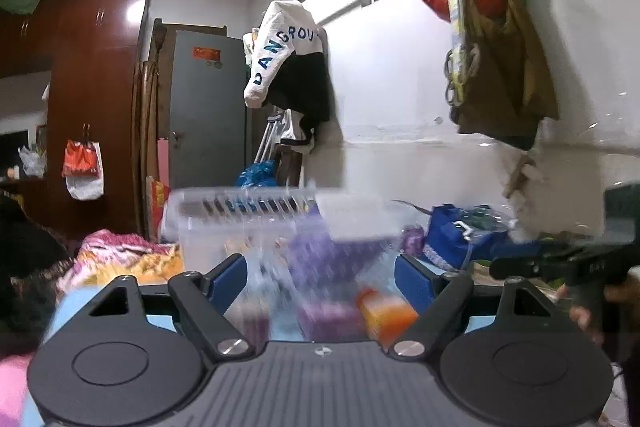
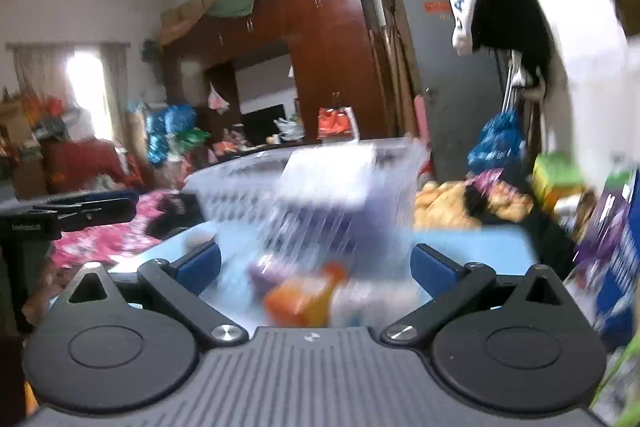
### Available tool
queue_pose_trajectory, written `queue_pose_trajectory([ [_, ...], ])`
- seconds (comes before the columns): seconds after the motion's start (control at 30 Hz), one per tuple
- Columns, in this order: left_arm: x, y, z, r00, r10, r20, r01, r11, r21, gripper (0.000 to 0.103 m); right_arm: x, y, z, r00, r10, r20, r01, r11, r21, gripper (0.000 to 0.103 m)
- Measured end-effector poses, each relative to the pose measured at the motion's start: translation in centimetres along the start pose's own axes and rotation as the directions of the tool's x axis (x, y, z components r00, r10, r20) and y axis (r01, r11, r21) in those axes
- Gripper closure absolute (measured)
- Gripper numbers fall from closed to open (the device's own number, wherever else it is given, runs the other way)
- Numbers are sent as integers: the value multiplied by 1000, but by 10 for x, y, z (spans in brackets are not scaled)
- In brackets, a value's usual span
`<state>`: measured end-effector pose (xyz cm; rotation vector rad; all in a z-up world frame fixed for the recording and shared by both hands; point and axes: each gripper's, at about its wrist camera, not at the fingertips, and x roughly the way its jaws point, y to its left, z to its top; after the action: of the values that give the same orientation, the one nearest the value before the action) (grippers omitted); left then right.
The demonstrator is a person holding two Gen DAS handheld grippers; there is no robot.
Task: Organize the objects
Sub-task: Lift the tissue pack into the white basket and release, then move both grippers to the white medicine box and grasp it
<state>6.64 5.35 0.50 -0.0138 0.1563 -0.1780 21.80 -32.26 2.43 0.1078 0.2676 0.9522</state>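
Note:
A clear slotted plastic basket (image 1: 248,223) stands on the light blue table (image 1: 160,319) ahead of my left gripper (image 1: 320,279), which is open and empty. A blurred orange packet (image 1: 386,311) and a purple item (image 1: 324,315) lie on the table between its fingers, and a purple box (image 1: 320,251) sits by the basket. In the right wrist view the basket (image 2: 320,187) holds a pale box, and an orange packet (image 2: 304,297) and a purple item (image 2: 266,275) lie between the open fingers of my right gripper (image 2: 316,263). Both views are motion-blurred.
A blue box (image 1: 456,235) and clutter sit to the right of the table. The right-hand gripper tool (image 1: 560,263) shows at the right edge. Bedding (image 2: 100,239) lies left, a wardrobe (image 2: 332,67) behind, and boxes (image 2: 612,239) stand right. Clothes hang on the wall (image 1: 296,67).

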Motion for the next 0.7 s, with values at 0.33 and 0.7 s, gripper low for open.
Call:
queue_pose_trajectory([
  [0.33,-26,-8,-65,997,-24,-67,24,1000,-1,19,2,27,-42,991,114,-68,-117,992,-46,0],
  [0.7,-20,-18,-90,990,-112,-90,116,993,38,19,9,29,-56,989,135,-62,-142,983,-115,15],
])
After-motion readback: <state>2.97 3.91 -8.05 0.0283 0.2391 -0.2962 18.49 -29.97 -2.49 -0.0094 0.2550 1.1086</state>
